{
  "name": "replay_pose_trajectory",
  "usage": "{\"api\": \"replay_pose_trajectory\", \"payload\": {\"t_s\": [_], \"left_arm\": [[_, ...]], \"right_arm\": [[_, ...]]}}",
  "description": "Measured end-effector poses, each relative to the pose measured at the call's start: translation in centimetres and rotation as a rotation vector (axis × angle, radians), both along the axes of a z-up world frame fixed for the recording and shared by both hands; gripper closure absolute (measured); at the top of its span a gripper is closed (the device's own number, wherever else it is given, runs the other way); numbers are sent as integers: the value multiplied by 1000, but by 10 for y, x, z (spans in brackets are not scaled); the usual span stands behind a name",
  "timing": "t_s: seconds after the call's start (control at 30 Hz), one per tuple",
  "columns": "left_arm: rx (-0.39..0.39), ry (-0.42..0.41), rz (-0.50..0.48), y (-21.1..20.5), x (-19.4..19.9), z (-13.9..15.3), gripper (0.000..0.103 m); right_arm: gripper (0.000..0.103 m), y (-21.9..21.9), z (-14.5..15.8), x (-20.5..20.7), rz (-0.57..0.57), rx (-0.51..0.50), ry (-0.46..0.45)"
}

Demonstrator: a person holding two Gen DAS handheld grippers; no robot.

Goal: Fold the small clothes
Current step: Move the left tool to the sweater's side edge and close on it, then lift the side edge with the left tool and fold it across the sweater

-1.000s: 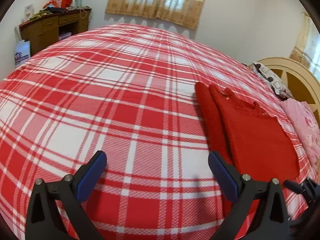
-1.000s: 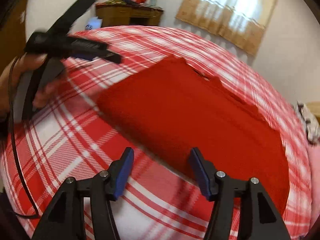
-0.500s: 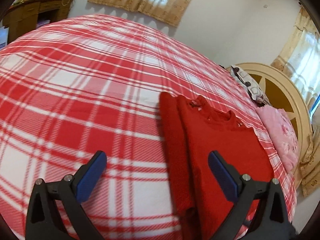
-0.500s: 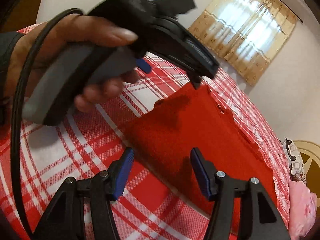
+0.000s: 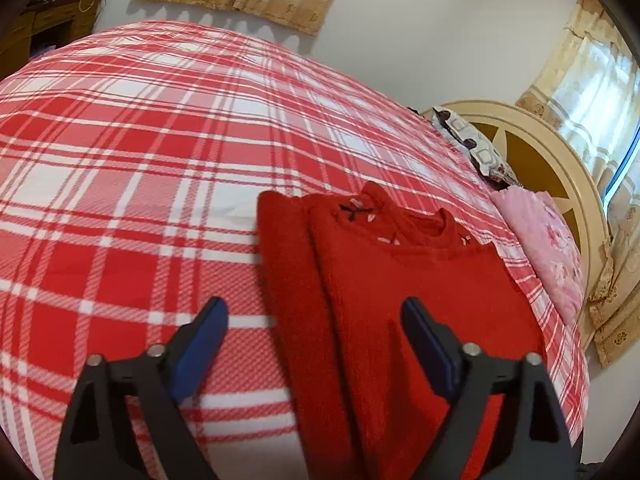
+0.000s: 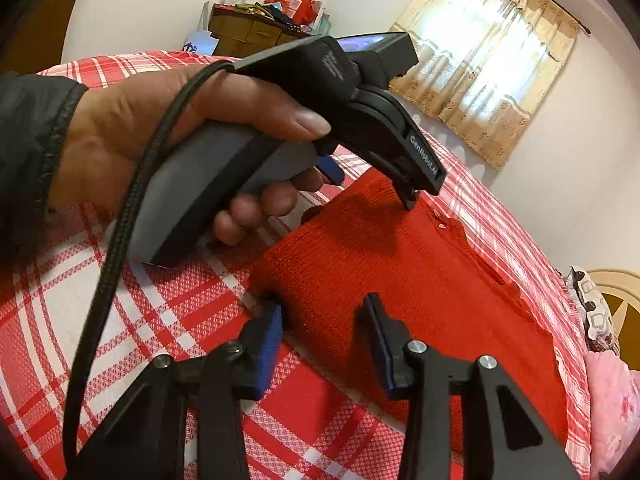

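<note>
A red knit sweater point(image 5: 400, 288) lies flat on the red plaid bedspread point(image 5: 140, 168), one side folded in lengthwise, neckline far from me. My left gripper point(image 5: 314, 320) hovers over the sweater's folded left edge, which lies between its wide, closing jaws; the pads do not touch it. In the right wrist view a hand point(image 6: 168, 120) holds that left gripper point(image 6: 370, 184) above the sweater's point(image 6: 400, 264) far corner. My right gripper point(image 6: 324, 316) is at the near hem corner, jaws closing with the fabric edge between them and still a gap.
A pink cloth point(image 5: 548, 248) and a patterned pillow point(image 5: 468, 140) lie by the cream headboard point(image 5: 560, 168) at right. A wooden dresser point(image 6: 248, 32) with clutter stands by the far wall. A black cable point(image 6: 132, 208) hangs from the left gripper.
The left gripper swung right, from plain bedspread to over the sweater's folded edge, and its jaws narrowed. The right gripper's jaws narrowed at the hem. The hand with the left gripper came closer in the right view.
</note>
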State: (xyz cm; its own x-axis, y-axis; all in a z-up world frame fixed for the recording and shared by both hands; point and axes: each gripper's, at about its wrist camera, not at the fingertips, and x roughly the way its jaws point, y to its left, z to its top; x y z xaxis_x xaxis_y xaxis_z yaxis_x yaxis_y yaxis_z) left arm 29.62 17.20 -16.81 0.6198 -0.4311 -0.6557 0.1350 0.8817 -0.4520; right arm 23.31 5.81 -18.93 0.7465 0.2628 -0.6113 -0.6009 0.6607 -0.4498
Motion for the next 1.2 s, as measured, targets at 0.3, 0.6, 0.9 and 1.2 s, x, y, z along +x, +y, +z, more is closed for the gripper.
{"api": "replay_pose_trajectory", "payload": {"t_s": [0.3, 0.6, 0.9, 1.2], "left_arm": [[-93, -4, 33, 14, -1, -6, 47], [-116, -2, 3, 11, 1, -7, 86], [61, -46, 35, -7, -4, 3, 87], [110, -52, 36, -12, -3, 4, 88]], "right_arm": [[90, 5, -1, -8, 12, -8, -8], [95, -6, 6, -3, -7, 68, 24], [96, -22, 12, 7, -51, 158, 64], [96, -36, 19, 19, -72, 234, 111]]}}
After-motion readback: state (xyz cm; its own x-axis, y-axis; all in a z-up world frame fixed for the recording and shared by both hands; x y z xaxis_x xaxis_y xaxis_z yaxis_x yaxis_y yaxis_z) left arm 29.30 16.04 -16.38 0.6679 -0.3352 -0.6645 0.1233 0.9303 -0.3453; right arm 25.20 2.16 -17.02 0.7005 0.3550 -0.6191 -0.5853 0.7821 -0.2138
